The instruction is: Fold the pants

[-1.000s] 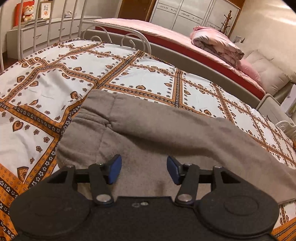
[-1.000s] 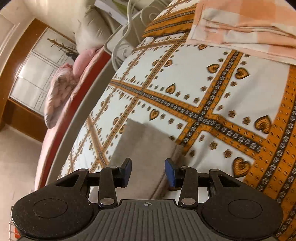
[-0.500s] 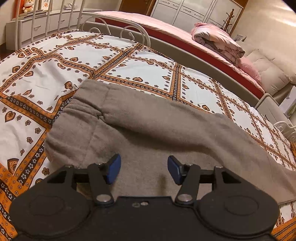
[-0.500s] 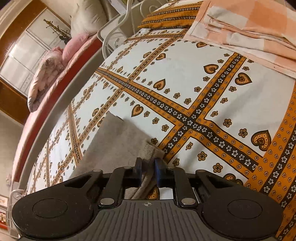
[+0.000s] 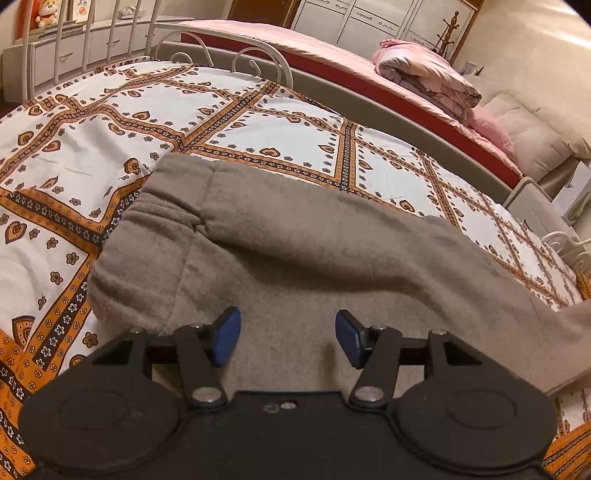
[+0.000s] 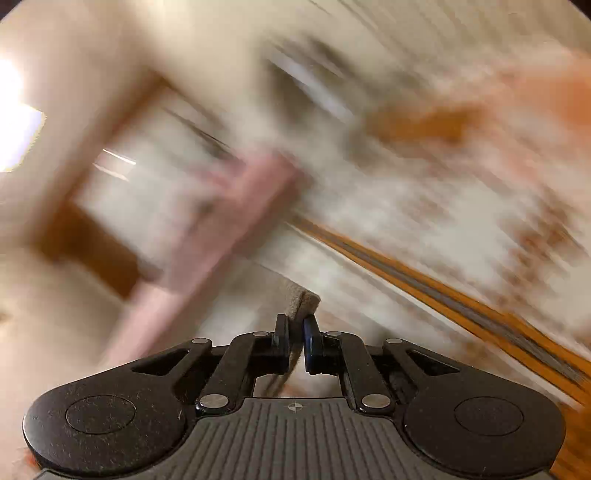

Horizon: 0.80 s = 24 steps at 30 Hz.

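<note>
Grey-brown fleece pants [image 5: 295, 258] lie spread on the orange-and-white patterned bedspread [image 5: 92, 147], waistband to the left, legs running off to the right. My left gripper [image 5: 288, 334] hovers over the upper part of the pants, open, its blue pads [image 5: 225, 334] wide apart with fabric below them, not pinched. In the right wrist view my right gripper [image 6: 295, 338] is shut on the end of a pant leg [image 6: 304, 301], which sticks up between the pads. Motion blur hides the rest of that view.
A white metal bed rail [image 5: 221, 55] edges the far side of the bedspread. Beyond it stands a second bed with pink sheets [image 5: 332, 62] and a rolled quilt [image 5: 424, 77]. White wardrobes [image 5: 369, 18] and a low drawer unit [image 5: 66, 55] line the walls.
My right gripper closed on the end of the pant leg and has lifted and swung with it, blurring its view. The left gripper stayed open in the same place.
</note>
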### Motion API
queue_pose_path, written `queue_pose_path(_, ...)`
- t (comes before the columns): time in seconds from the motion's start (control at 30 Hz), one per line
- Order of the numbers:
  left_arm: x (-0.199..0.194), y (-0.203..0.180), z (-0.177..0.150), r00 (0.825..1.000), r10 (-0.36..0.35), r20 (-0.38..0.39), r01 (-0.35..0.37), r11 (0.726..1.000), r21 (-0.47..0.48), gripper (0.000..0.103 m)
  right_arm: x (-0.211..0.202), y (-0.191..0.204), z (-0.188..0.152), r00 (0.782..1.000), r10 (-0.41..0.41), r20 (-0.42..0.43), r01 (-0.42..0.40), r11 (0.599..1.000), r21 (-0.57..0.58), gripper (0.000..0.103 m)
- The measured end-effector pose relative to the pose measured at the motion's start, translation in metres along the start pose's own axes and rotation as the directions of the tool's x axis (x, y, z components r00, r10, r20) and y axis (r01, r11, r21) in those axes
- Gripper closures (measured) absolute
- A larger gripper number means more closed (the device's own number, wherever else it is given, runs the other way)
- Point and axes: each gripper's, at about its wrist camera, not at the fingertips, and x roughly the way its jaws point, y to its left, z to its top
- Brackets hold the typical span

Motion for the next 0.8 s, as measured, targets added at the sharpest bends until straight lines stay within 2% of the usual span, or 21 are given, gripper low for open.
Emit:
queue_pose_path(0.03, 0.000, 0.001, 0.000, 1.000, -0.004, 0.000, 0.004, 1.000, -0.007, 0.054, 0.018, -0.019, -0.003, 0.988, -0.111, -0.108, 0.115, 0.993, 0.028, 0.095)
queue_pose_path(0.07, 0.000, 0.002, 0.001, 1.000, -0.006, 0.001, 0.006, 1.000, -0.013, 0.054, 0.027, -0.035, -0.005, 0.973, -0.155, -0.173, 0.166, 0.985, 0.050, 0.095)
queue_pose_path(0.1, 0.001, 0.001, 0.001, 1.000, -0.006, 0.001, 0.006, 1.000, -0.015, 0.054, 0.026, -0.044, -0.003, 0.976, -0.124, -0.177, 0.140, 0.987, 0.081, 0.095)
queue_pose_path(0.17, 0.001, -0.001, 0.001, 1.000, -0.002, 0.000, 0.002, 1.000, -0.006, 0.053, 0.020, -0.042, 0.001, 0.983, -0.108, -0.150, 0.118, 0.991, 0.056, 0.095)
queue_pose_path(0.3, -0.003, -0.003, 0.004, 1.000, 0.009, 0.023, -0.009, 1.000, -0.012, 0.054, 0.017, -0.036, -0.006, 0.974, -0.137, -0.179, 0.139, 0.990, 0.000, 0.094)
queue_pose_path(0.37, -0.016, -0.001, 0.008, 0.994, 0.021, 0.104, -0.017, 0.999, -0.034, 0.054, 0.009, -0.030, -0.006, 0.973, -0.166, -0.162, 0.165, 0.986, -0.017, 0.089)
queue_pose_path(0.43, -0.032, 0.006, 0.013, 0.980, 0.037, 0.193, -0.022, 0.997, -0.076, 0.054, -0.003, -0.016, -0.006, 0.983, -0.164, -0.084, 0.157, 0.984, -0.085, 0.088)
queue_pose_path(0.5, -0.036, 0.017, 0.021, 0.972, 0.047, 0.228, -0.024, 0.994, -0.104, 0.055, -0.013, -0.003, -0.007, 0.989, -0.144, -0.016, 0.140, 0.979, -0.145, 0.088)
queue_pose_path(0.6, -0.023, 0.035, 0.037, 0.980, 0.041, 0.196, -0.019, 0.994, -0.111, 0.060, -0.012, 0.016, -0.014, 0.994, -0.110, 0.012, 0.110, 0.972, -0.209, 0.086)
queue_pose_path(0.7, -0.008, 0.052, 0.049, 0.985, 0.039, 0.166, -0.019, 0.992, -0.122, 0.067, -0.001, 0.025, -0.019, 0.993, -0.121, -0.004, 0.116, 0.963, -0.241, 0.076)
queue_pose_path(0.8, 0.006, 0.067, 0.059, 0.990, 0.041, 0.134, -0.025, 0.993, -0.116, 0.067, 0.007, 0.033, -0.022, 0.993, -0.120, 0.002, 0.117, 0.964, -0.241, 0.071)
